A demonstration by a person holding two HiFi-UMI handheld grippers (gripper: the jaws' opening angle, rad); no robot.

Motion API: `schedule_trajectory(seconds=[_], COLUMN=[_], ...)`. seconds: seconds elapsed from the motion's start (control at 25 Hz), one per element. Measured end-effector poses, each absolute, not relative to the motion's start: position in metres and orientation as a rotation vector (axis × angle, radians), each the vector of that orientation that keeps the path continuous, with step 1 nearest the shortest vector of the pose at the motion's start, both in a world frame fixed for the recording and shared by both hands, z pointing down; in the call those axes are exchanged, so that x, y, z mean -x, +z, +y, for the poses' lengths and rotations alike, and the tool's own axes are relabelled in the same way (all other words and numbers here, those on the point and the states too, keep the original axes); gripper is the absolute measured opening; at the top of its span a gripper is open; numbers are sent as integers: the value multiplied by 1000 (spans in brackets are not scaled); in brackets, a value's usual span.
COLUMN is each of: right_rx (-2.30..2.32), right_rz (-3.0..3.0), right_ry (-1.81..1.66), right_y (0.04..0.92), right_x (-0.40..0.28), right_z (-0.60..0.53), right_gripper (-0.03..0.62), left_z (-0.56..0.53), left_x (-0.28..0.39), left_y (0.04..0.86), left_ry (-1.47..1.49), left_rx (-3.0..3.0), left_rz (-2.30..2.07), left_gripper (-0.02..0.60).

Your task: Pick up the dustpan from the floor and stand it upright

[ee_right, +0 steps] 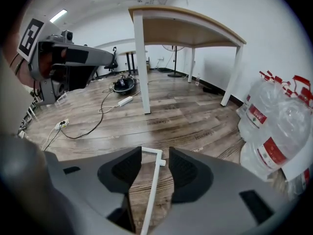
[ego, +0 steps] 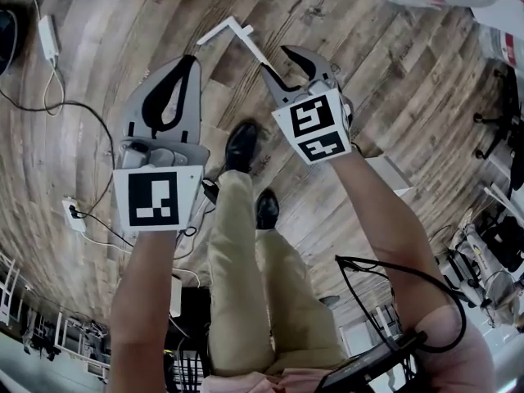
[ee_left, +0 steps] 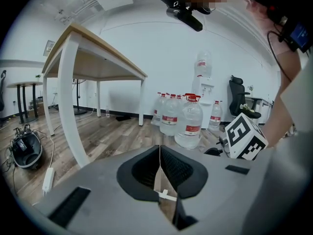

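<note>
Above wood floor [ee_right: 186, 116], right tongs [ee_right: 155, 154] apart around white dustpan handle [ee_right: 150, 192], left tongs [ee_left: 159, 150] closed, empty.

left gripper [ego: 191, 59] + right gripper [ego: 275, 58] = 2 | black shoes [ego: 241, 144] = 2 | white handle [ego: 232, 30] = 1

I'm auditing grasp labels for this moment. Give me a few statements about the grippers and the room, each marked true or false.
1. The right gripper has its jaws apart, with the white handle between them. True.
2. The left gripper is wide open. False: its jaws meet at the tips.
3. The water bottles stand on the table. False: they stand on the floor, by the wall.
4. The floor is wood plank. True.
5. The left gripper holds the white handle. False: only the right gripper is around it.
</note>
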State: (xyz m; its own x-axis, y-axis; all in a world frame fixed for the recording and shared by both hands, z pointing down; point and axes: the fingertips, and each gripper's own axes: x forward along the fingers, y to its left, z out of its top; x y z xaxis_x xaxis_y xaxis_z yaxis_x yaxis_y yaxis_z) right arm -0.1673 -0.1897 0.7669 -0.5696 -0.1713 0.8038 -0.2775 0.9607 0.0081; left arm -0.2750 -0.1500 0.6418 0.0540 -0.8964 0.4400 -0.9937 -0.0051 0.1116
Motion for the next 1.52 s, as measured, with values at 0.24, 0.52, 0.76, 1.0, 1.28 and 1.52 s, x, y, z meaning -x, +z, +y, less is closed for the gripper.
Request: schedule_trajectory(seconds=[0.24, 0.52, 0.76, 1.0, 1.28, 1.52], right_rx=[-306, -304, -306, -309, -293, -272], right_rz=[-2128, -2073, -2035, -1986, -1939, -1886], right_ry=[166, 155, 158, 164, 169, 166], right_y=[817, 865, 902, 938, 976, 1010], right_x=[167, 169, 175, 171, 167, 160], right_z=[-186, -187, -185, -185, -183, -180], right_gripper=[175, 173, 166, 166, 166, 158], left_z=[-157, -166, -163, -160, -159, -153], left_x=[280, 291, 298, 297, 296, 296], left_y=[675, 696, 713, 732, 748, 763], left_ry=[385, 367, 348, 344, 351, 372], left_rx=[-1986, -2001, -1995, -1996, -2005, -1998], left_rz=[-1864, -1863, -1867, -1849, -1839, -1824], left_gripper=[15, 15, 15, 15, 15, 15])
